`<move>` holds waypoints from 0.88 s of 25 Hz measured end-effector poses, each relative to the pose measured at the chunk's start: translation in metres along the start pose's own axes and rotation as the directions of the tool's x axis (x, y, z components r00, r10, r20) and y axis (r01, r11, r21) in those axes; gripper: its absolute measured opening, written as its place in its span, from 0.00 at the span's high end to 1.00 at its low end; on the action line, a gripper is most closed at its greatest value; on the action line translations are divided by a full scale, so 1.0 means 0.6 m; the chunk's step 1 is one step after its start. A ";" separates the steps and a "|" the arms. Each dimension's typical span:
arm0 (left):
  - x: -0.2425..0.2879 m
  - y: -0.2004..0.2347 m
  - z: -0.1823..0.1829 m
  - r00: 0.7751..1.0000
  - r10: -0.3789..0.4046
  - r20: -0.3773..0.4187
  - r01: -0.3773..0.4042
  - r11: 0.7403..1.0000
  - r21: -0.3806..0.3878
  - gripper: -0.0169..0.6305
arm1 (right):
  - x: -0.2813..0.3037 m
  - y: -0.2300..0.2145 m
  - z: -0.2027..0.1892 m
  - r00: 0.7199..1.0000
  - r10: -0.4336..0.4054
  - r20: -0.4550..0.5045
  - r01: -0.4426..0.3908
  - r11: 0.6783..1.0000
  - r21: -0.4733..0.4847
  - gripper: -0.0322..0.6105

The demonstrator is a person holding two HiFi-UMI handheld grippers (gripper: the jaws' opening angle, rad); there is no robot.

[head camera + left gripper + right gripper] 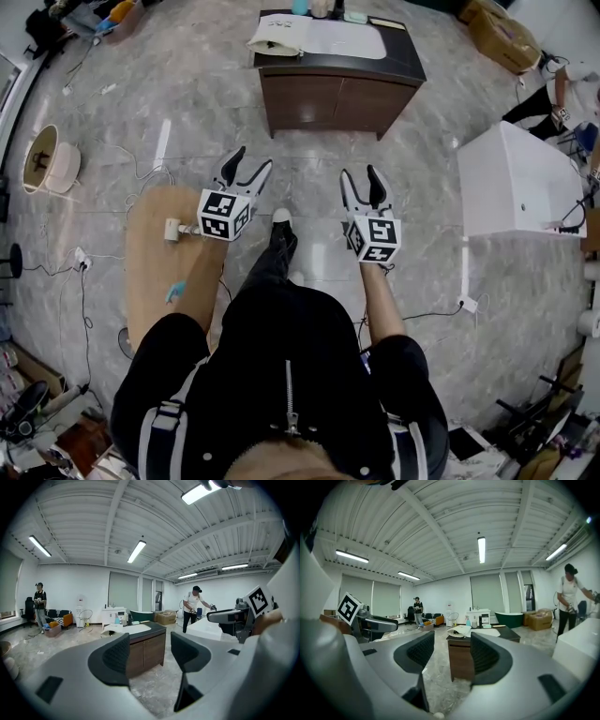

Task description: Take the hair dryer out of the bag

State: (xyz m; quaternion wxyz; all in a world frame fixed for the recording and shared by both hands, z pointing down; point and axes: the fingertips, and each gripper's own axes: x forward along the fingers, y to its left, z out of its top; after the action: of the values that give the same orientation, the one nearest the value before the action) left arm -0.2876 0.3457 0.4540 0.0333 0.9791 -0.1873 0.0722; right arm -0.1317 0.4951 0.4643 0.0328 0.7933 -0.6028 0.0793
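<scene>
A white bag [279, 36] lies on the left end of a dark wooden cabinet [339, 94], some way ahead of me across the marble floor. The same bag [111, 631] shows in the left gripper view, and the bag [461, 630] also shows in the right gripper view. No hair dryer is visible. My left gripper [251, 159] and right gripper [361, 174] are held side by side in the air, pointing at the cabinet and well short of it. The left gripper [150, 651] stands open and empty. The right gripper [447, 651] is also open with nothing between its pads.
A white tub-like box [517, 178] stands at the right. An oval wooden board [150, 258] and cables lie on the floor at the left. A cardboard box [506, 36] sits far right. One person [193, 605] stands near the box, another person [39, 603] far left.
</scene>
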 end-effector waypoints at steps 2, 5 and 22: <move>0.020 0.000 0.002 1.000 -0.006 0.003 0.006 1.000 0.003 0.55 | 0.010 -0.014 0.001 1.000 -0.007 0.001 0.007 1.000 0.001 0.58; 0.056 0.002 0.002 1.000 -0.016 0.000 0.016 1.000 0.008 0.55 | 0.031 -0.035 0.000 1.000 -0.013 -0.004 0.013 1.000 0.008 0.58; 0.349 0.114 0.035 0.994 -0.105 -0.017 0.105 0.994 0.006 0.55 | 0.270 -0.171 0.044 0.996 -0.078 -0.044 0.078 0.997 0.010 0.58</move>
State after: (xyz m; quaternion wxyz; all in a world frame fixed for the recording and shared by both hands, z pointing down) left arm -0.1176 0.2046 0.4678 0.0350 0.9871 -0.1349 0.0793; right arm 0.0116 0.3649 0.4697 0.0444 0.8144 -0.5700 0.0990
